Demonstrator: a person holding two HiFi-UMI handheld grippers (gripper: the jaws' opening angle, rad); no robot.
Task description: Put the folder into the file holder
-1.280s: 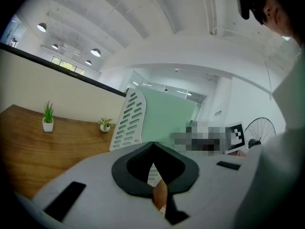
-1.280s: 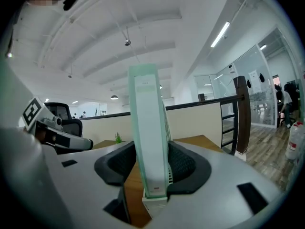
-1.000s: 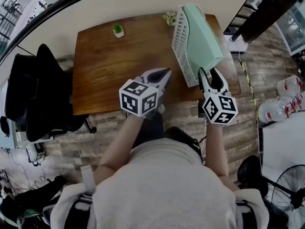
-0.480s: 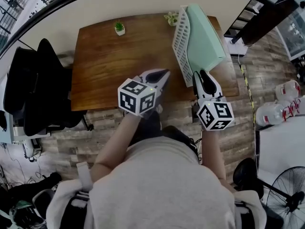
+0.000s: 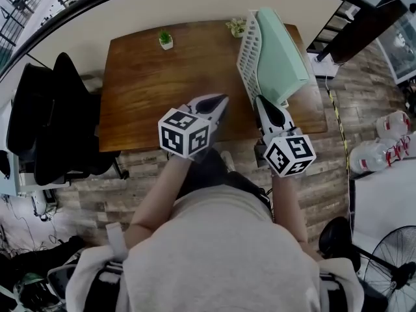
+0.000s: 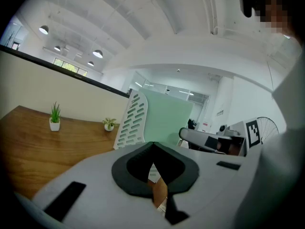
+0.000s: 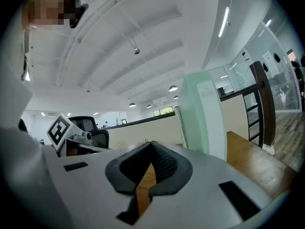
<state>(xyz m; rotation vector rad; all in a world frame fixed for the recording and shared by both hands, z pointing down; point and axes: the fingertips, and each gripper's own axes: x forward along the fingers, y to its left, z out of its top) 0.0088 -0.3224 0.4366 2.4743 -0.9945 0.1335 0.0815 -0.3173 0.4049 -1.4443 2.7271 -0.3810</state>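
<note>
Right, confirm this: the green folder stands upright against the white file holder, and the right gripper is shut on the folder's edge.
One thing is wrong. The right gripper is shut, its fingers having just closed, but on nothing: the right gripper view shows them pressed together, with the green folder standing apart beyond them. The folder does stand upright against the white file holder.

**Right tool shut and shifted**

The right tool (image 5: 261, 103) closed its jaws on nothing and slid toward nine o'clock, leaving the near corner of the green folder (image 5: 281, 52) for the near end of the white file holder (image 5: 247, 56).
</note>
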